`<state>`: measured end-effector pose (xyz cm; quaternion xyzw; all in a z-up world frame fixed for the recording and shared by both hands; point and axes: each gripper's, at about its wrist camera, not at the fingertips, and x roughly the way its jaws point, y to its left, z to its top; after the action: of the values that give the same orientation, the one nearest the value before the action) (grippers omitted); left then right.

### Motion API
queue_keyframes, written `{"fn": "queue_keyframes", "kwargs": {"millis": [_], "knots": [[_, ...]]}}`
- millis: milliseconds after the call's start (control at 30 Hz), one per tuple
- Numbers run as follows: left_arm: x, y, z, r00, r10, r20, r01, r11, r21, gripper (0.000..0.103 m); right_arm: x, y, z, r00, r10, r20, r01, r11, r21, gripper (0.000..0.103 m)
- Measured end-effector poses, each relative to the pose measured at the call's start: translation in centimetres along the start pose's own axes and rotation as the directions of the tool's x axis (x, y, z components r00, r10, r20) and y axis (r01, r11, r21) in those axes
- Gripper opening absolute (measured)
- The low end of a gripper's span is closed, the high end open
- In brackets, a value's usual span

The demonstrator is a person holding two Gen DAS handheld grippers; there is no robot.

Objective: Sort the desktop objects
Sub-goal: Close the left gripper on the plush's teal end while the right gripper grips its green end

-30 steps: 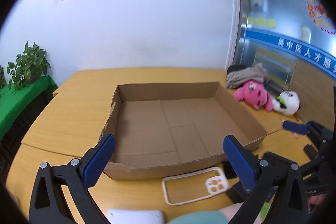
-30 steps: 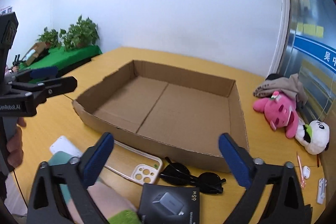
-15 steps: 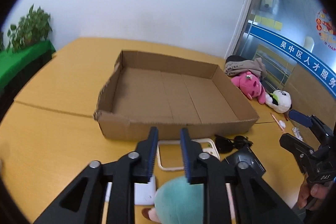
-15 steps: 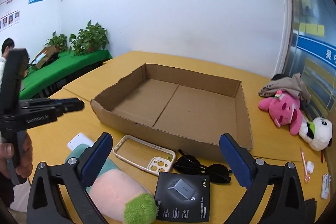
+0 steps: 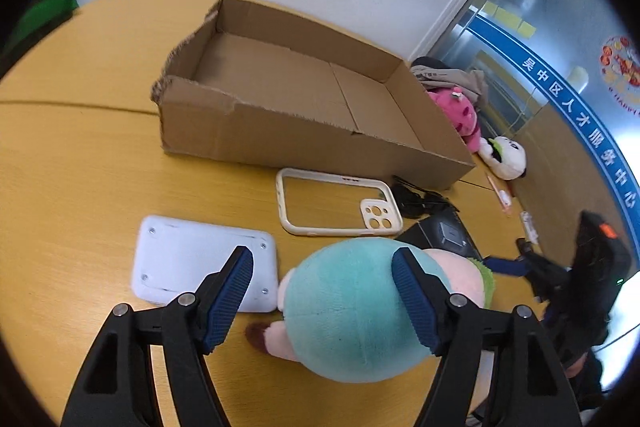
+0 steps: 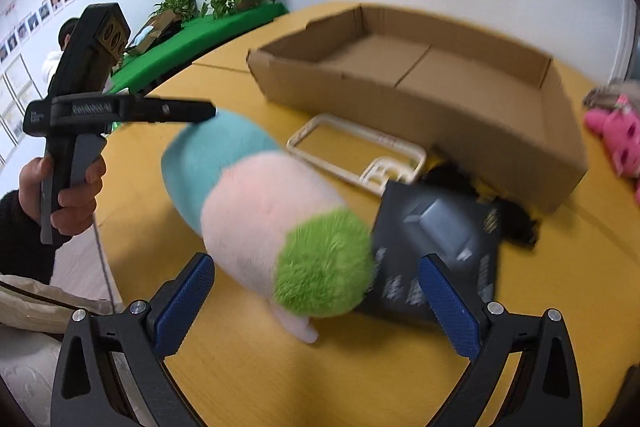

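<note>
**Both tongs close in on the plush**

Half a second ago the left tongs were pressed together above the worktop; now they are spread wide and lowered over the plush, whose teal end sits between the blue pads without clear contact. Right tongs have also dropped in from the other end, spread, facing the plush's green tuft.

The plush lies on the worktop in front of the box, touching or overlapping the black carton, with the white pad just beside it and the phone case between it and the box. The box looks empty.

Likely step: grasp the plush for the box. One pair of tongs should suffice. Centre the left pads across the teal body, squeeze well into the soft fill, then lift straight up so the carton and pad are not dragged.
</note>
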<state>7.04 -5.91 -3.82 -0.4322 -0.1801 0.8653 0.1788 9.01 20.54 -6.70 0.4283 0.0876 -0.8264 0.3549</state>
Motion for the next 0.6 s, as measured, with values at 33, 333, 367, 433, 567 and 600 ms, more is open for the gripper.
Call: {"fn": "queue_keyframes", "kwargs": {"millis": [33,333,367,433,567,600], "knots": [[0.1,0.2,0.1,1.000,-0.020,-0.010,0.020,1.000,-0.009,0.076,0.5,0.0,-0.2,1.000,0.017,-0.008,-0.017,1.000,0.009,0.103],[1.9,-0.1,-1.0,0.974,-0.200,-0.103,0.203,0.979,0.019,0.079,2.8,1.4,-0.1,0.999,0.034,0.015,-0.034,0.999,0.016,0.095],[2.1,-0.2,-1.1,0.976,-0.196,-0.095,0.199,0.980,0.024,0.079,2.9,1.7,-0.1,1.000,0.026,0.016,-0.026,1.000,0.007,0.095],[2.1,-0.3,-1.3,0.974,-0.194,-0.113,0.199,0.980,0.029,0.079,3.2,2.1,-0.1,1.000,0.012,0.015,-0.012,1.000,-0.004,0.095],[1.6,-1.1,-1.8,0.981,-0.161,-0.111,0.169,0.983,0.067,0.076,2.9,2.4,-0.1,1.000,-0.006,0.031,0.006,1.000,-0.006,0.090],[1.4,-1.3,-1.8,0.982,-0.155,-0.109,0.164,0.984,0.073,0.073,2.7,2.7,-0.1,0.999,-0.014,0.038,0.014,1.000,-0.009,0.089]]}}
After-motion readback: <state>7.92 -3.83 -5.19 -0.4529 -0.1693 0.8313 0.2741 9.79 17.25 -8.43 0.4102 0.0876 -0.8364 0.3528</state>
